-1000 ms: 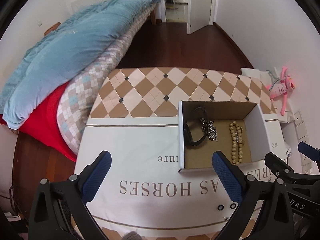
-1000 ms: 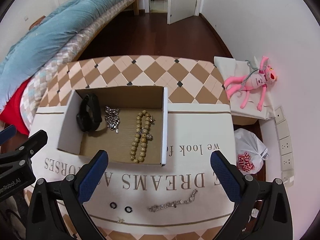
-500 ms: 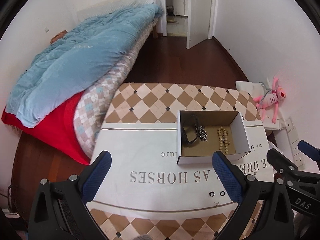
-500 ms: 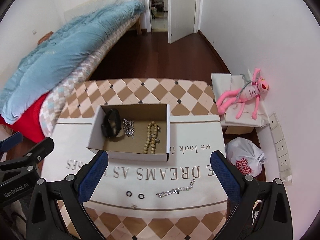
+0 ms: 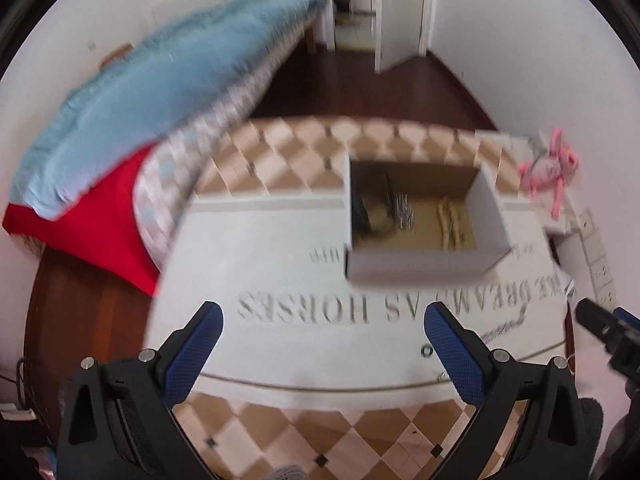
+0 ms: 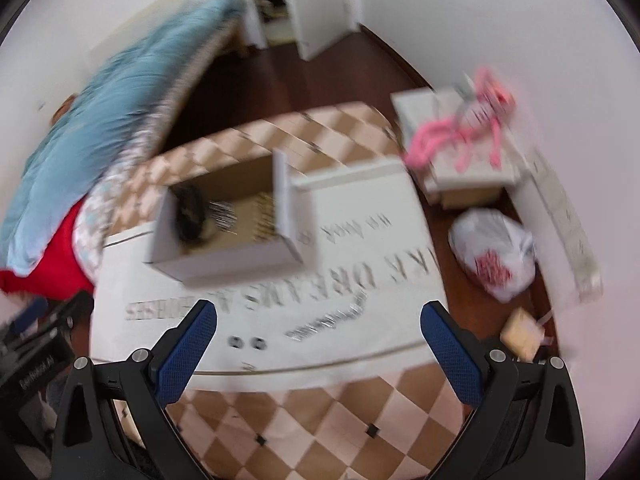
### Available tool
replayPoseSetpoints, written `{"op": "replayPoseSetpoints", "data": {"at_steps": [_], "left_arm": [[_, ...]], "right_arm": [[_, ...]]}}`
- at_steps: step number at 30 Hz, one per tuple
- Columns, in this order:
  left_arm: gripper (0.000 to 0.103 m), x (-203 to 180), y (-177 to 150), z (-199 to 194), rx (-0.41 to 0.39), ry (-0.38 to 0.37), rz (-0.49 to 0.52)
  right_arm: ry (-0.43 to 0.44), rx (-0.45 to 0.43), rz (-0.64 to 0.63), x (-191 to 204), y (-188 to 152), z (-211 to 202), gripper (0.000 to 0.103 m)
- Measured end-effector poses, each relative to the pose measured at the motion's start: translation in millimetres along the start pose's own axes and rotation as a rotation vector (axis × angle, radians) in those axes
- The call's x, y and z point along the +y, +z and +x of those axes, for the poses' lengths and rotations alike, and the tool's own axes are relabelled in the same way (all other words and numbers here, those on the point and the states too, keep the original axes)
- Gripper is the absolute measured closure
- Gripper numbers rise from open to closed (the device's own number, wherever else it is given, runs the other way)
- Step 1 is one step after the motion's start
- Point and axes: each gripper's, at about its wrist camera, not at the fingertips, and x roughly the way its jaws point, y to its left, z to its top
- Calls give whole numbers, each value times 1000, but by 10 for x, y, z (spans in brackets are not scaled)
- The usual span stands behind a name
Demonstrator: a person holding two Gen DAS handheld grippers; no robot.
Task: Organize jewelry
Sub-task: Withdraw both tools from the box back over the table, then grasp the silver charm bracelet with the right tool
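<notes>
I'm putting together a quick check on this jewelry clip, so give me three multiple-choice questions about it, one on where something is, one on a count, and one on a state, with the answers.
1. Where does the silver chain lie?
A. inside the cardboard box
B. on the white cloth in front of the box
C. on the floor by the plastic bag

2. How many small dark rings lie on the cloth?
A. two
B. four
C. none

3. How do the left gripper and right gripper stand?
A. both shut on jewelry
B. one shut on the chain, one open
C. both open and holding nothing

Answers: 1 B, the chain rests on the white cloth, nearer the camera than the cardboard box. 2 A, the right wrist view shows a pair side by side. 3 C, each view shows blue pads wide apart with nothing between.
</notes>
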Motion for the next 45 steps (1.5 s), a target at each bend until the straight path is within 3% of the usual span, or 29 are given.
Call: {"op": "replayPoseSetpoints", "data": {"at_steps": [2,5,7,13,17,19,20,21,30,38,41,45], "left_arm": [[0,-82,-76,198,42,4,8],[0,-174,-177,497,101,20,19],[0,-196,-217,636,129,32,28],[0,-151,-331,837,169,77,59],[0,-158,-394,829,161,97,90],[0,-167,-415,827,166,90,97],[0,-190,-440,816,170,83,103],[0,-205,-441,813,173,78,107],[1,-532,-618,637,184,-55,156],[1,-932,-766,601,179,-135,233],[6,-1016,-756,620,171,-149,238],[21,-1087,-723,692,172,-151,257]], "right_arm": [[0,35,49,-201,-65,209,2],[4,86,101,-427,-135,539,18],[10,118,122,-507,-175,756,20],[-20,125,74,-376,-208,1179,21],[-138,99,-34,-137,-235,1306,28],[-147,59,-56,-64,-257,1266,55],[-146,47,-66,-38,-265,1244,91],[-142,47,-72,-23,-268,1225,96],[22,45,22,-262,-440,902,97],[64,49,90,-499,-610,661,97],[60,57,109,-554,-641,690,97],[55,67,120,-612,-645,757,97]]}}
